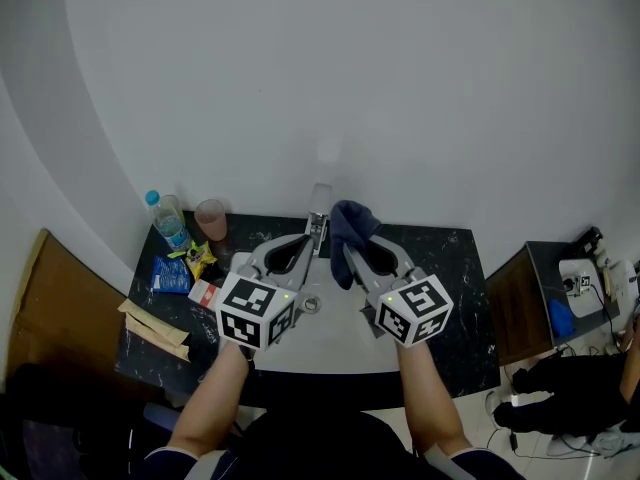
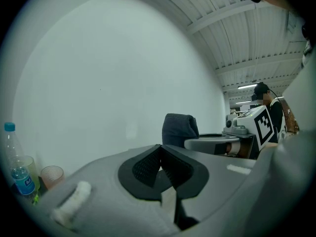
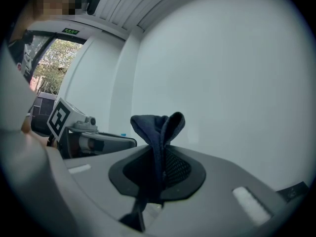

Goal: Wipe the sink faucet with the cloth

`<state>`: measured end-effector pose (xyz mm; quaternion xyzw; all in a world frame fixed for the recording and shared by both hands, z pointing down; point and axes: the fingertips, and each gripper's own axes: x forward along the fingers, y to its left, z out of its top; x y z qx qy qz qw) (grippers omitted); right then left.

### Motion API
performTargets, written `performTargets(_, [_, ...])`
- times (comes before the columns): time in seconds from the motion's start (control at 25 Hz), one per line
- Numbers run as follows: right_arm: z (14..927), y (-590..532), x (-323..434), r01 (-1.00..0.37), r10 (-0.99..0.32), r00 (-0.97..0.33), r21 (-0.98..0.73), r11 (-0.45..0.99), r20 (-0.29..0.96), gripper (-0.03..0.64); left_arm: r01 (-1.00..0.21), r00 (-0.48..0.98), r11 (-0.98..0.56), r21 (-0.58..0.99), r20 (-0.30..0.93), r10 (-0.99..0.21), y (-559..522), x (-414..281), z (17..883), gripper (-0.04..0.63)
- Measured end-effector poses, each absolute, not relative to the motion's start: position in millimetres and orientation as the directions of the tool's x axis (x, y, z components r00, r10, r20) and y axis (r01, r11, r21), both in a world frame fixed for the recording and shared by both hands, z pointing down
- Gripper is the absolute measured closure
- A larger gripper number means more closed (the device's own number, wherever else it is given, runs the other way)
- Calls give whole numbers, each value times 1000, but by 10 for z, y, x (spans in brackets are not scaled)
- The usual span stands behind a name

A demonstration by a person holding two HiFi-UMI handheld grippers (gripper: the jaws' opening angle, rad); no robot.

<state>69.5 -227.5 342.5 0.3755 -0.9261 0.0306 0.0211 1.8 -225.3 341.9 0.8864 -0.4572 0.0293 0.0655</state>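
A dark cloth (image 1: 352, 226), clamped in the right hand-held gripper (image 3: 163, 154), hangs just beside the sink faucet (image 1: 319, 211) while the left hand-held gripper (image 2: 159, 149) hovers with jaws together and empty, and the wiping itself appears yet to begin.

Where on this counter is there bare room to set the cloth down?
The counter right of the sink, to its right edge, is bare. The left end is crowded: water bottle, pink cup, snack packets, small box. Near the faucet, the left gripper and the right gripper, holding the cloth, fill the space.
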Motion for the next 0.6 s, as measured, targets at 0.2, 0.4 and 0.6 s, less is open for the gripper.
performTargets(0.2, [3437, -2261, 693, -697, -694, -717, -42, 716, 68, 568, -817, 576, -569, 90, 116, -809, -2245, 6, 3417, 594])
performTargets(0.4, [3428, -2236, 693, -695, -692, -718, -39, 718, 70, 568, -818, 575, -568, 91, 120, -809, -2224, -3, 3424, 594])
performTargets(0.6, [3422, -2215, 684, -693, -690, -720, -39, 719, 72, 568, -818, 575, -568, 93, 121, -809, -2206, -11, 3419, 594])
